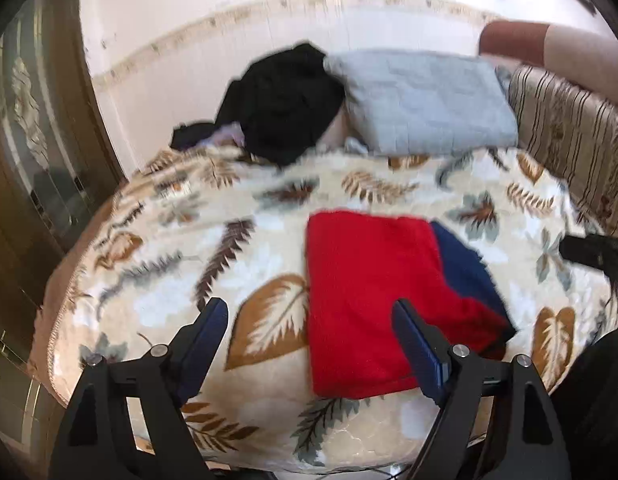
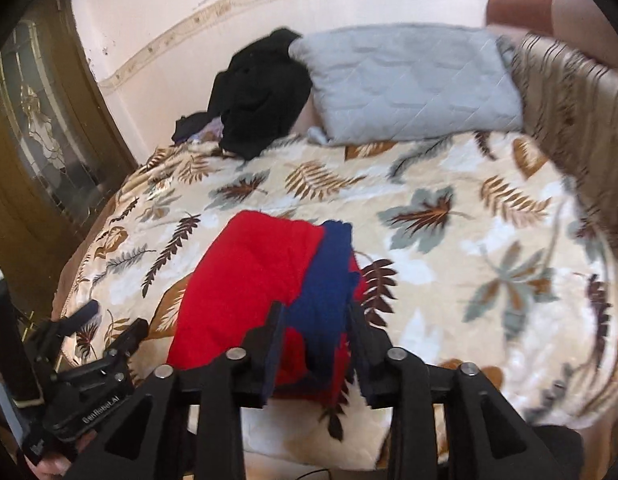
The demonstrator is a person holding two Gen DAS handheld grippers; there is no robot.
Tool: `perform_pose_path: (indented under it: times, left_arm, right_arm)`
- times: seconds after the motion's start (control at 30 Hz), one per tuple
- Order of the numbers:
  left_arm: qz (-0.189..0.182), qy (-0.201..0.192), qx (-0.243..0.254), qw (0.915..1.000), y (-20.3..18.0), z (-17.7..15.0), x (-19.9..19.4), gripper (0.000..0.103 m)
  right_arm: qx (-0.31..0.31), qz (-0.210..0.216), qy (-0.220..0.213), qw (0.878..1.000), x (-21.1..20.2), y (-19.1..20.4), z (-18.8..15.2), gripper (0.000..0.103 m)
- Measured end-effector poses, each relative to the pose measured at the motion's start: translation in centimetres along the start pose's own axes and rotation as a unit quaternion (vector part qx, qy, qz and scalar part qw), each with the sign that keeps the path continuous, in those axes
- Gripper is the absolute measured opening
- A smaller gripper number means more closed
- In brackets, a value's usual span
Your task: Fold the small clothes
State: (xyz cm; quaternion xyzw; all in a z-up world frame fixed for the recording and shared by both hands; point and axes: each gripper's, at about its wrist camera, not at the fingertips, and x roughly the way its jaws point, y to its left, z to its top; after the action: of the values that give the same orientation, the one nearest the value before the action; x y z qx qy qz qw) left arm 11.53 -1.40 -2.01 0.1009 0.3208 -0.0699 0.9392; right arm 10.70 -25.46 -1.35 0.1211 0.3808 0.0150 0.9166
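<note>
A folded red and navy garment (image 1: 373, 292) lies on the leaf-patterned blanket (image 1: 189, 248), its navy part (image 1: 465, 268) on the right. My left gripper (image 1: 309, 332) is open above the blanket, its right finger (image 1: 419, 348) over the garment's near left part, nothing between the jaws. In the right wrist view the garment (image 2: 253, 280) lies in front, and its navy strip (image 2: 321, 300) runs in between my right gripper's (image 2: 315, 320) jaws, which are narrowed around the cloth. The left gripper (image 2: 105, 324) shows at the lower left of that view.
A heap of black clothes (image 1: 285, 104) and a grey quilted pillow (image 1: 425, 100) lie at the head of the bed against the white wall. A striped cushion (image 1: 569, 136) stands at the right. A brown glass-panelled door (image 1: 33, 128) is to the left of the bed.
</note>
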Motion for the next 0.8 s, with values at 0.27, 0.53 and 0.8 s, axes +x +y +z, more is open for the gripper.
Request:
perform_pose_path:
  times: [0.27, 0.53, 0.8]
  left_arm:
    - [0.033, -0.041, -0.003, 0.9986, 0.2, 1.2, -5.9, 0.087]
    - [0.044, -0.085, -0.006, 0.9954, 0.4, 1.6, -10.6, 0.093]
    - [0.044, -0.106, -0.012, 0.9933, 0.8, 2.5, -12.8, 0.093]
  right_arm:
    - [-0.003, -0.009, -0.062, 0.998, -7.4, 0.9, -2.6, 0.071]
    - [-0.008, -0.013, -0.097, 0.995, -11.4, 1.6, -3.7, 0.071]
    - [-0.012, -0.021, -0.116, 0.993, -13.3, 1.9, -3.6, 0.071]
